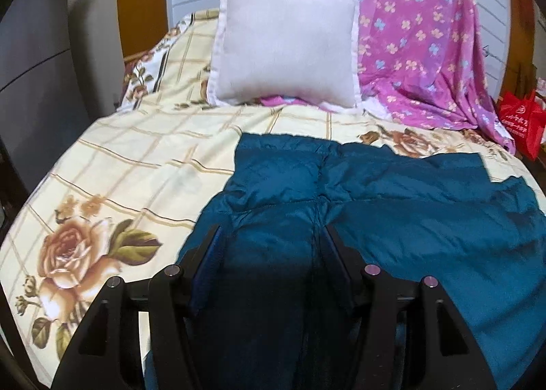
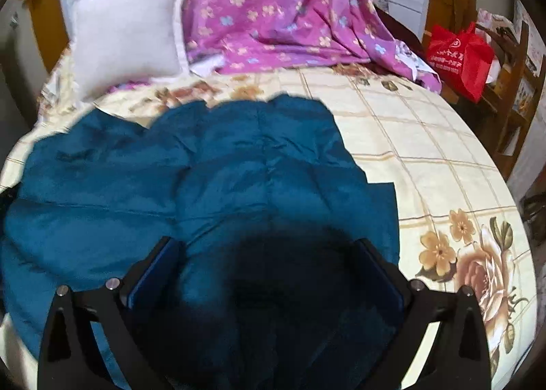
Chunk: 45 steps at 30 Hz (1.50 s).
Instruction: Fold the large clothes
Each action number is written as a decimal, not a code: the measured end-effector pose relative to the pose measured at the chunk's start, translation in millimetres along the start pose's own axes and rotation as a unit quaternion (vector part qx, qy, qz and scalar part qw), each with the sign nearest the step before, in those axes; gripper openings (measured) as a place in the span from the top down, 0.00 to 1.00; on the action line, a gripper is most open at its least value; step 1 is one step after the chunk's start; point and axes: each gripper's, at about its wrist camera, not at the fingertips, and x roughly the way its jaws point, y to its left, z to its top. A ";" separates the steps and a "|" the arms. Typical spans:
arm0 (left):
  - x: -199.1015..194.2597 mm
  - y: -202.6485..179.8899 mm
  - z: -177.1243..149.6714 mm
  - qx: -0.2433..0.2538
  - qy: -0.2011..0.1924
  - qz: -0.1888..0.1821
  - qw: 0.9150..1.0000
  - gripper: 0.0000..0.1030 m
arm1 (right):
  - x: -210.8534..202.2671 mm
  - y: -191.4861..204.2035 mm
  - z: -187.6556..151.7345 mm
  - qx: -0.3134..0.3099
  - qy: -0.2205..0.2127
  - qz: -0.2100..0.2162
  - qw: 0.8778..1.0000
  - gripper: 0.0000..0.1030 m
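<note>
jacket (image 1: 375,185): lying crosswise on the bed (image 1: 119,168) — directly under both grippers
left gripper (image 1: 269,236): hovering, spread wide (nothing held)
right gripper (image 2: 269,246): same — gaping, empty

A bed (image 1: 136,157) wears a cream checked cover with printed roses. At its far edge a pale grey pillow (image 1: 285,41) leans upright beside a draped purple floral sheet (image 1: 419,38). A red bag (image 2: 459,60) stands off the bed's far right corner.

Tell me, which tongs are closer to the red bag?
Probably the right tongs: the red bag stands off the bed's right side, while the left tongs hover over the blue garment's left part.
</note>
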 end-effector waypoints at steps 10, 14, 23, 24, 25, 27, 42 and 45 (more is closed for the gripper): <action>-50.5 9.5 -14.0 0.006 -0.020 -0.016 1.000 0.55 | -30.7 -0.3 -17.8 0.002 0.014 0.050 0.999 0.00; -62.8 9.8 -16.5 0.009 -0.027 -0.018 0.999 0.55 | -38.2 -2.9 -21.9 0.010 0.013 0.051 0.999 0.00; -69.8 10.6 -19.2 0.006 -0.026 -0.023 0.999 0.55 | -51.9 -7.6 -20.6 -0.001 0.015 0.033 0.999 0.00; -69.0 12.9 -20.3 0.003 -0.021 -0.028 0.999 0.55 | -51.5 -10.2 -19.9 -0.001 0.016 0.028 0.999 0.00; -67.3 15.4 -22.2 0.000 -0.018 -0.033 0.999 0.55 | -50.4 -12.2 -18.9 0.000 0.017 0.025 1.000 0.00; -60.7 25.3 -25.7 -0.017 -0.001 -0.050 0.999 0.55 | -47.1 -19.4 -16.4 0.006 0.020 0.019 1.000 0.00; 21.0 101.8 -55.3 -0.226 0.114 -0.238 0.938 0.50 | 36.6 -86.2 -2.8 0.097 0.070 0.068 0.991 0.00; 37.2 106.2 -63.5 -0.264 0.130 -0.268 0.917 0.40 | 50.5 -89.7 -2.6 0.094 0.083 0.092 0.988 0.00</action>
